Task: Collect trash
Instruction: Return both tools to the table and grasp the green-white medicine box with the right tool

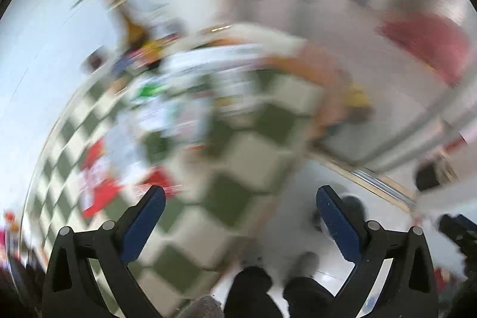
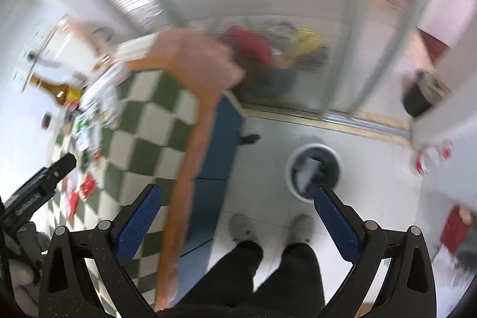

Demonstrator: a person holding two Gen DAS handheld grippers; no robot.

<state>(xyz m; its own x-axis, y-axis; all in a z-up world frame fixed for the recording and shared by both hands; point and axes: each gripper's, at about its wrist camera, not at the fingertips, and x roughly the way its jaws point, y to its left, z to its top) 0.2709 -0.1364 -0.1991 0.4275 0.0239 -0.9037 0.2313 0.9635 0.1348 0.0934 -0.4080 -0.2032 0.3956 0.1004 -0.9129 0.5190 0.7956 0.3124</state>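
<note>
The picture is smeared by motion. A table with a green-and-white checked cloth (image 1: 247, 157) holds scattered trash: red wrappers (image 1: 98, 187), white papers (image 1: 184, 73) and a brown bottle (image 1: 131, 26). My left gripper (image 1: 241, 198) hangs high over the table's edge, open, with nothing between its blue pads. My right gripper (image 2: 237, 195) is also open and empty, above the floor beside the table. Below it stands a round bin (image 2: 313, 169) with a white rim and dark liner. The bottle (image 2: 56, 88) and red wrappers (image 2: 83, 187) show at the left.
The table's orange wooden edge (image 2: 190, 163) runs down the middle, with a blue panel (image 2: 220, 139) under it. A glass door on a metal track (image 2: 328, 115) is behind. The person's shoes (image 2: 241, 228) stand on white floor. A red-and-white item (image 2: 429, 157) lies at right.
</note>
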